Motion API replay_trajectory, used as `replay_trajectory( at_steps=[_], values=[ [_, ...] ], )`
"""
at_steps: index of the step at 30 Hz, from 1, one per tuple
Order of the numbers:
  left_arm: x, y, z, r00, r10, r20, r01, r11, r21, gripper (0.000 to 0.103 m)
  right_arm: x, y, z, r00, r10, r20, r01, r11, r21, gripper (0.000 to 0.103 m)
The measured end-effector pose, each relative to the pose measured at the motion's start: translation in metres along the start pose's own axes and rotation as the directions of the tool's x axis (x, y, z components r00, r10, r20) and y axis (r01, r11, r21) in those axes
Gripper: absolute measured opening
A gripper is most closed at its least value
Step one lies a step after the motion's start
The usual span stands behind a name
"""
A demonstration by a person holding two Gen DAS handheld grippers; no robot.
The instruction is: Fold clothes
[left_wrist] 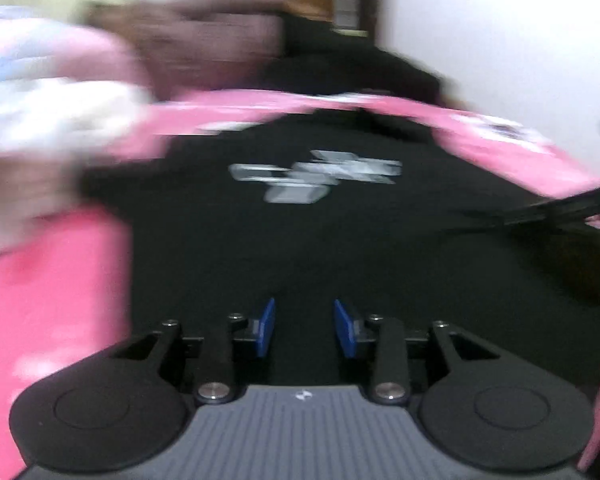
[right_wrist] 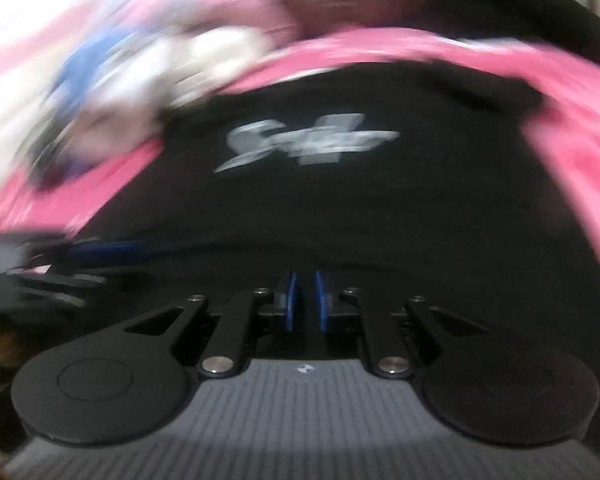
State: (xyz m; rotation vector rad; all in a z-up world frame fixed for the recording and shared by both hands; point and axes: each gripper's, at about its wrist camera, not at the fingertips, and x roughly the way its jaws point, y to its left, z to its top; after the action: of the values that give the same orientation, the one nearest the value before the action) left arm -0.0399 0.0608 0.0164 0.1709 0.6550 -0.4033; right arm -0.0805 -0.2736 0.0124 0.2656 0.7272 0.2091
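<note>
Two claws hover low over the black shirt (left_wrist: pixel 300 240): left gripper (left_wrist: pixel 305 326) spread, right gripper (right_wrist: pixel 305 302) nearly pressed together, pinching nothing I can make out. Ahead lies pink bedding (left_wrist: pixel 52 280). Judging cautiously, grip only one hem layer.

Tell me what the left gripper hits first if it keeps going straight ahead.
Most likely the black T-shirt: the left gripper, open, points across its dark fabric toward the grey print. Blur leaves depth unclear.
</note>
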Motion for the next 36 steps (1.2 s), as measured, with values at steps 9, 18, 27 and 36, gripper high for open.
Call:
replay_trajectory(
  at_steps=[9, 18, 27, 36],
  values=[
    [-0.011, 0.017, 0.028, 0.996, -0.074, 0.052, 0.073, 0.997, 0.025, 0.036, -0.024, -0.044, 0.016, 0.997, -0.069, -0.018, 0.069, 0.997, 0.021, 0.012],
    [0.08, -0.01, 0.057, 0.993, -0.109, -0.034, 0.112, 0.989, 0.094, 0.038, 0.046, -0.048, 0.061, 0.997, 0.027, -0.067, -0.024, 0.999, 0.047, 0.007],
    [0.051, 0.058, 0.076, 0.988, 0.133, 0.072, -0.129, 0.99, -0.061, 0.038, 0.008, -0.086, 0.074, 1.0, 0.014, -0.017, -0.01, 0.984, 0.18, 0.012],
    [-0.029, -0.049, 0.011, 0.972, -0.234, 0.0, 0.229, 0.951, 0.206, 0.042, 0.038, 0.051, 0.081, 0.826, 0.341, -0.449, -0.376, 0.926, 0.012, 0.014]
  ],
)
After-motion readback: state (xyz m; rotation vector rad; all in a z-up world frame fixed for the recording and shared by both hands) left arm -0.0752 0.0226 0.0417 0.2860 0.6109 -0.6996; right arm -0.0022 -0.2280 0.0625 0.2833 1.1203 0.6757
